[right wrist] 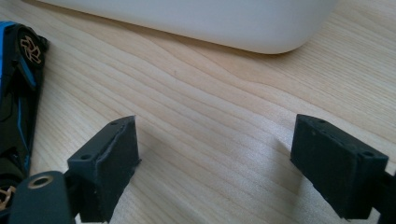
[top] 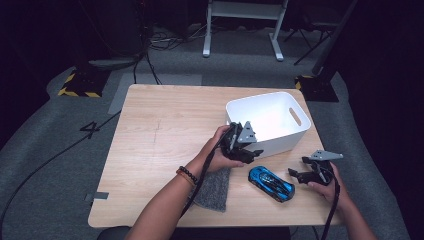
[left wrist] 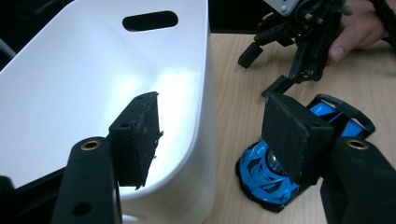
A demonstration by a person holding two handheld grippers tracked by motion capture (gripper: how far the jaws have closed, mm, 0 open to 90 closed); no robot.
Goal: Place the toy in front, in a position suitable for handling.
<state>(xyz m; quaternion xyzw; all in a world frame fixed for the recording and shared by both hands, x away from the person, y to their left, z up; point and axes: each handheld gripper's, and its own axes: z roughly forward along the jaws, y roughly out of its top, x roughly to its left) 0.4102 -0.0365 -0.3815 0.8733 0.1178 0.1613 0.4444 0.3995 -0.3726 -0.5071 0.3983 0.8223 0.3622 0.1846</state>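
**Blue toy car between two open grippers**

On the wooden worktop (top: pixel 160 130) a grey cloth (top: pixel 214 189) lies under the person's left forearm. The blue toy car (top: pixel 271 183) lies flat beside it, its long axis diagonal, just before the white bin (top: pixel 269 121), which looks empty. The left gripper (top: pixel 245 150) hovers released at the bin's near wall; the right gripper (top: pixel 301 167), released, rests right of the car.

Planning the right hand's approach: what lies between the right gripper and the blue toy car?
Bare wood: in the high view, nothing separates the right gripper from the blue toy car.
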